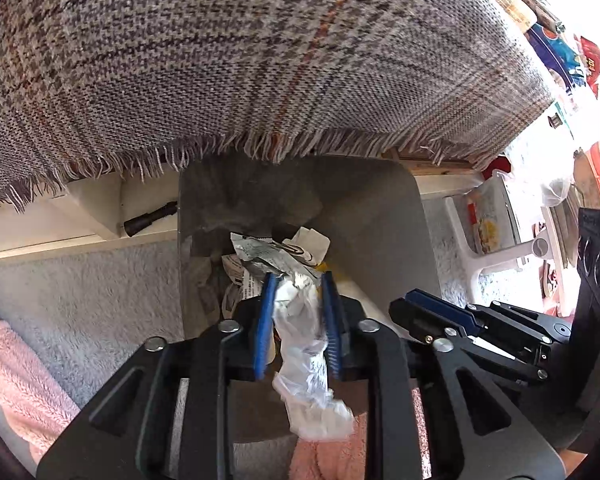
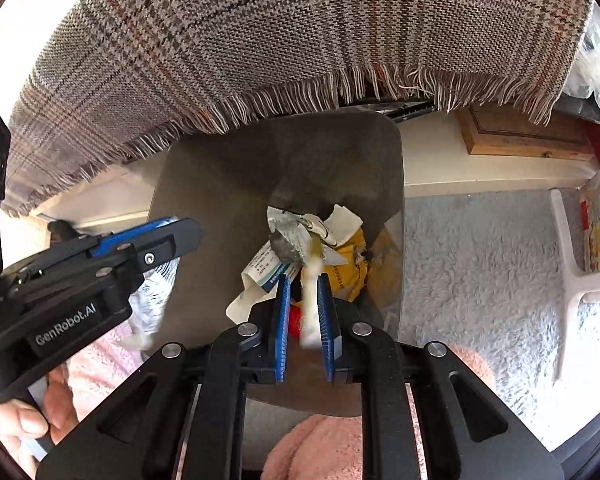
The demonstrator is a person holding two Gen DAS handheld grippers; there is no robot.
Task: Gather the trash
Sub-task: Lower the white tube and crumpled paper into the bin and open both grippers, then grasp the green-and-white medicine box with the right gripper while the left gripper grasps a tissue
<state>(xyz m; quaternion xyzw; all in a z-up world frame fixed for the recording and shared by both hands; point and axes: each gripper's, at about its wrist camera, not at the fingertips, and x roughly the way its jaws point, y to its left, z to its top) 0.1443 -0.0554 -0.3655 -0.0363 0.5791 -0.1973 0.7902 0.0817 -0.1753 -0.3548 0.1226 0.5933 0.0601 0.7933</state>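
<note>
A crumpled white wrapper (image 1: 306,356) hangs between the blue pads of the left gripper (image 1: 298,280), which is clamped on it above the open gray bin (image 1: 380,216); the wrapper's lower end droops toward the near rim. In the right wrist view a pale, blurred scrap (image 2: 312,300) sits between the pads of the right gripper (image 2: 303,280), over the same bin (image 2: 220,184); the pads stand a little apart around it, and the blur makes it impossible to tell whether they press on it or have let go. Inside the bin lie more pieces of trash: a silver printed packet (image 1: 260,254), a white paper piece (image 2: 342,220), a yellow wrapper (image 2: 346,264) and a white-and-blue printed box flap (image 2: 266,266), all heaped near the bin's middle and right side. The right gripper shows in the left wrist view to the right of the bin (image 1: 460,320), and the left gripper shows in the right wrist view at the left (image 2: 148,240), with a hand (image 2: 24,416) on its handle. The bin stands on a pale shaggy rug (image 2: 480,260). Behind it a fringed plaid cloth (image 1: 240,60) hangs over a desk, with a white shelf (image 1: 60,232) under it holding a dark flashlight (image 1: 150,218). A wooden box (image 2: 524,136) lies far right, and a white stool leg (image 2: 572,256) stands on the rug at the right. Pink fleece (image 1: 16,368) shows near left.
</note>
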